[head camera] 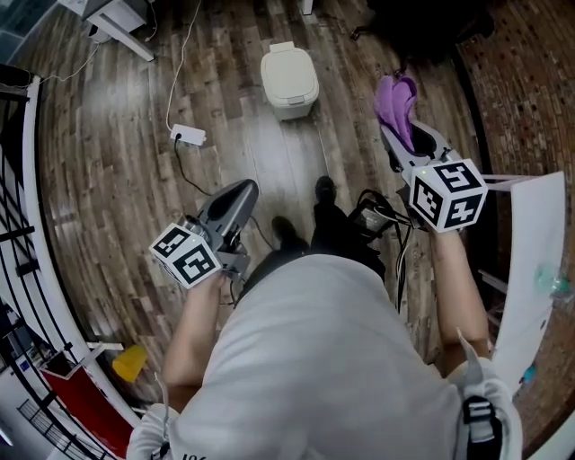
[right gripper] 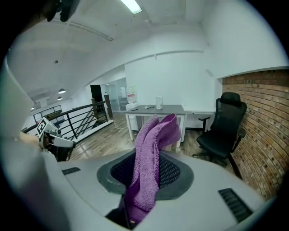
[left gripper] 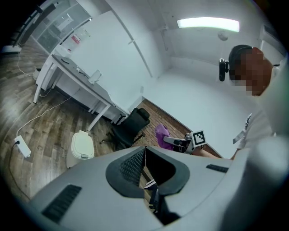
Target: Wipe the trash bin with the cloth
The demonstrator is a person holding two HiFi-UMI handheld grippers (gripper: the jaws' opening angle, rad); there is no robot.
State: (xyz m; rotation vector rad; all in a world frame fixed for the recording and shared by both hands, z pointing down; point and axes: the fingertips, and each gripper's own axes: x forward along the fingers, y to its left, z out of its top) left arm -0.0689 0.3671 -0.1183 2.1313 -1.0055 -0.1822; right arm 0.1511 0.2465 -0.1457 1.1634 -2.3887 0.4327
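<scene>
While clamped, cloth (right gripper: 151, 158) upright (lengthwise)

Bin (head camera: 289, 81) on the floor ahead, well apart from both grippers; power strip (head camera: 189, 135) on the floor to its left, desk (head camera: 117, 18) farther left and behind. Left gripper (head camera: 235, 199) close before the body at left, right gripper (head camera: 402, 144) at right and farther forward, cloth (head camera: 396, 106) between its jaws. Chair (head camera: 422, 22) behind at right, railing (head camera: 27, 207) along the far left.
</scene>
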